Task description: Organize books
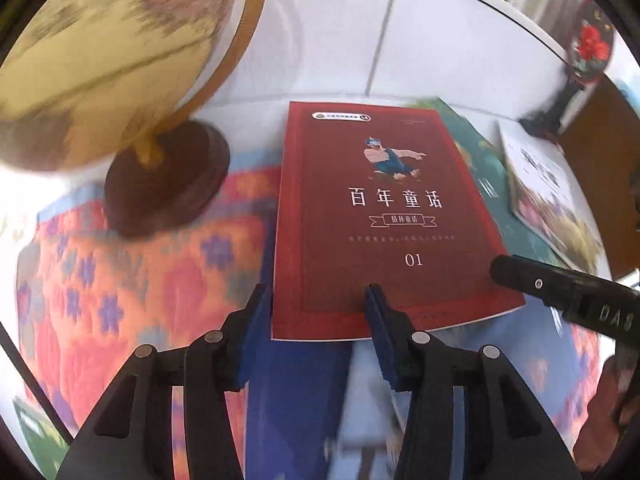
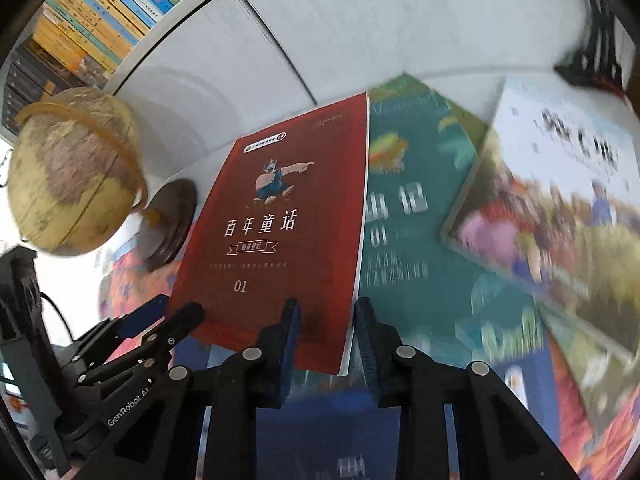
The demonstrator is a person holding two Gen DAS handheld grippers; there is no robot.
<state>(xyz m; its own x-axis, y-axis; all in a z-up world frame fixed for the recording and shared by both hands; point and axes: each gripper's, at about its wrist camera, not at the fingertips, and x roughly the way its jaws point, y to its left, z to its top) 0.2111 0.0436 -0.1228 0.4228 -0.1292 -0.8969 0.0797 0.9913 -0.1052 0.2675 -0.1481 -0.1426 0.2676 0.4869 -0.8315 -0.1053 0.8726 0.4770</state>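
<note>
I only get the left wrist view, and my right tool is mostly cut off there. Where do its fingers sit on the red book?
Observer: The right tool straddles the red book's right edge near the bottom corner, with one finger over the cover and the other over the green book.
Operator: Clamped yet?
Observer: No. Its pads stand apart from that edge, so it looks open.
Operator: Any shelf in sight?
Observer: Yes, a row of shelved books stands above and behind the globe.

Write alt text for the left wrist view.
A red paperback book lies flat on a flowery orange cloth, its near edge between the left tongs. A tan globe on a dark wooden base stands to its left.
</note>
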